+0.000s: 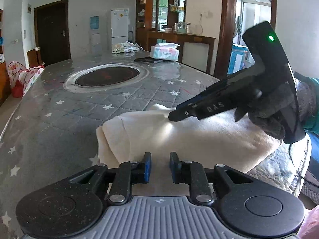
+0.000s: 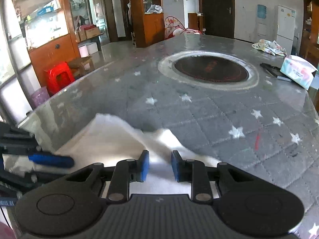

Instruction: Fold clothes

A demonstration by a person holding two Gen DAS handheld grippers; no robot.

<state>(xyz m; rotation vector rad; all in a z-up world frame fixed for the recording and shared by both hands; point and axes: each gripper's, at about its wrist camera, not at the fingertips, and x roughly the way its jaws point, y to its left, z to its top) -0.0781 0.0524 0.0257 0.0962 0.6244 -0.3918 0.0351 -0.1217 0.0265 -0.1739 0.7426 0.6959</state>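
A cream folded garment (image 1: 179, 135) lies on the grey star-quilted table cover (image 1: 59, 107), near the front edge. My left gripper (image 1: 160, 165) hovers open just over the garment's near side, with nothing between its blue pads. My right gripper (image 1: 173, 117), held by a gloved hand (image 1: 279, 111), comes in from the right, and its tip touches the top of the garment. In the right wrist view the right gripper (image 2: 160, 165) stands open over the blurred cream cloth (image 2: 111, 135). One blue finger (image 2: 51, 160) of the left gripper shows at the left edge.
A round black hotplate (image 1: 107, 75) is set into the table's middle. At the far end lie a tissue pack (image 1: 164, 52), a flat black object (image 1: 147, 59) and a crumpled patterned cloth (image 1: 125, 46). A red stool (image 2: 59, 75) stands on the floor at the left.
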